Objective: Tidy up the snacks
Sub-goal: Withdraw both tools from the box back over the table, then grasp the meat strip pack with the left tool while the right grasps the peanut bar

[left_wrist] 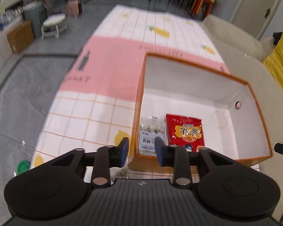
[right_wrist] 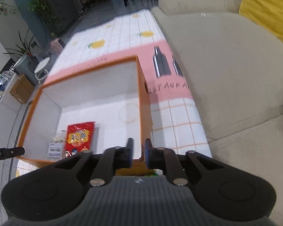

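Note:
An open box [left_wrist: 235, 79] with an orange rim and white inside stands on the tablecloth. On its floor, at the near left corner, lie a red snack packet [left_wrist: 184, 130] and a clear packet of pale round sweets [left_wrist: 151, 130]. My left gripper [left_wrist: 142, 149] is open and straddles the box's near left corner without touching it. In the right wrist view, the box [right_wrist: 84, 69] holds the same red packet [right_wrist: 79, 135] and clear packet [right_wrist: 55, 146]. My right gripper [right_wrist: 139, 150] is open; the box's right wall stands in the narrow gap, and the pads do not press on it.
The table [left_wrist: 103, 66] wears a pink and white checked cloth with lemons. A beige sofa [right_wrist: 226, 75] with a yellow cushion [left_wrist: 281, 62] runs along its right side. A small packet [left_wrist: 120, 172] lies under my left gripper. A green lid [left_wrist: 23, 166] lies on the floor.

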Tool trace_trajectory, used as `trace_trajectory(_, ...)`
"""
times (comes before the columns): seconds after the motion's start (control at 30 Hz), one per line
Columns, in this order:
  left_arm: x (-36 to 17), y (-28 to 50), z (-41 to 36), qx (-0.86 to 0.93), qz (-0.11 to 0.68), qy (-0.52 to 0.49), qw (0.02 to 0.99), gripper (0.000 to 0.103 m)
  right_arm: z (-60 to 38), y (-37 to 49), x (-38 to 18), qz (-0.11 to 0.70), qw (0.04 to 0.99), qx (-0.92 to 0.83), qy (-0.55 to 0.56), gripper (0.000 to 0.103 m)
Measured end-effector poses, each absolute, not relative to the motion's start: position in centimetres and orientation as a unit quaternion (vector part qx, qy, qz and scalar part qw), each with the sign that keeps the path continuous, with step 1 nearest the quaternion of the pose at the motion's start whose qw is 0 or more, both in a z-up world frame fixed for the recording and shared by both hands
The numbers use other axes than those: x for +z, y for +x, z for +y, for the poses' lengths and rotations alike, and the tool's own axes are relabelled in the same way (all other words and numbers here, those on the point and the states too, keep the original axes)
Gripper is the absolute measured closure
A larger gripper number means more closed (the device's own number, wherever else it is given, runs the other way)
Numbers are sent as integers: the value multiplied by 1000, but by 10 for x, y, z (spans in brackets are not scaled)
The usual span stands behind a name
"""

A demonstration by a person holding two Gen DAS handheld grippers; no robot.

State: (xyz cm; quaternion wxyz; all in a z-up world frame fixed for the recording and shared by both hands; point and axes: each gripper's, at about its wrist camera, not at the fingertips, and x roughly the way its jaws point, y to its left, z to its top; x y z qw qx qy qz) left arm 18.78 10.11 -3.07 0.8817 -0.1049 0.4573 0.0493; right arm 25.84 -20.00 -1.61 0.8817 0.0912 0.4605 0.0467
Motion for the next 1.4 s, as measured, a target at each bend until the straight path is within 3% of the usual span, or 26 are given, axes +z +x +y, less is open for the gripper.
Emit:
trace_trajectory(0.03,-24,179,97,51,450,-97,886,60,-199,250,-10,451,887,51,85,75)
trace_trajectory(0.2,0,130,65,25,438,-91,894,51,-191,205,9,421,901,81,67,75)
trace_trajectory(0.3,-1,99,42,-7,438,-104,893,51,-182,176,10,413,903,101,55,73)
trace_trajectory(0.67,-63,36,-16,-49,505,-88,857,48,-174,90,-27,440,887,133,34,71)
trace_trajectory(1.0,-120,35,-49,-50,529,-57,846,31,-194,74,-62,464,876,124,49,66)
trace_trajectory(1.4,-155,54,-58,-37,539,-28,841,24,-198,93,-92,495,855,134,74,62)
